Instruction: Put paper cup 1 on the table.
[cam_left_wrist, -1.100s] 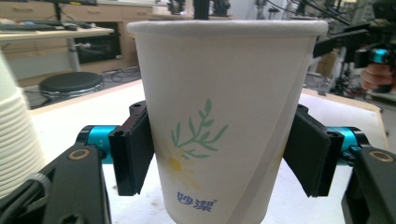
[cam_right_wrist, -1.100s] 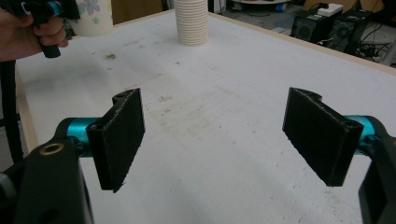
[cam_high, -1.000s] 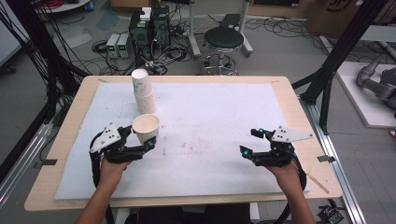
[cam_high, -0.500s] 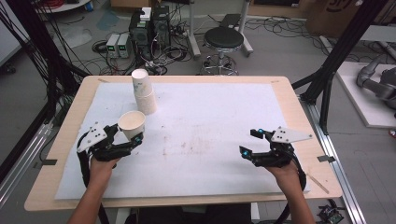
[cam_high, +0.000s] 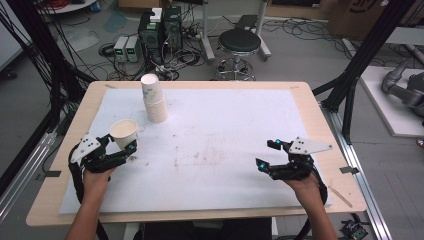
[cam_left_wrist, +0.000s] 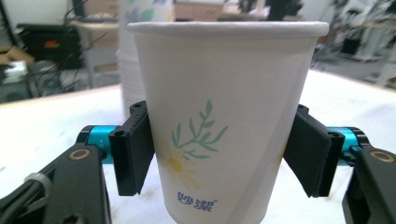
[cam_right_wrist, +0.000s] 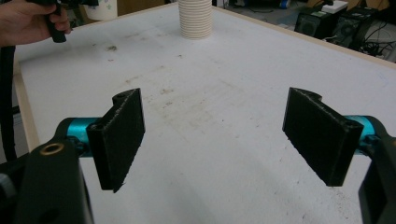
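Black pads (cam_left_wrist: 135, 154) of the left gripper (cam_high: 122, 150) are squeezing a paper cup (cam_left_wrist: 224, 121) from both sides, holding it upright with its leaf print facing the camera. Behind the cup, a stack of cups (cam_high: 154, 98) is standing on the white mat (cam_high: 225, 145), a little way off. Over on the other side, the right gripper (cam_high: 267, 154) is hovering with its jaws spread wide, gripping nothing, bare stained mat lying between them, wooden table edge (cam_high: 320, 107) beyond.

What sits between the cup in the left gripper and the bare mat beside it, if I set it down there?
Nothing visible. The left gripper holds the paper cup upright over bare white mat; the cup stack stands apart, farther back.
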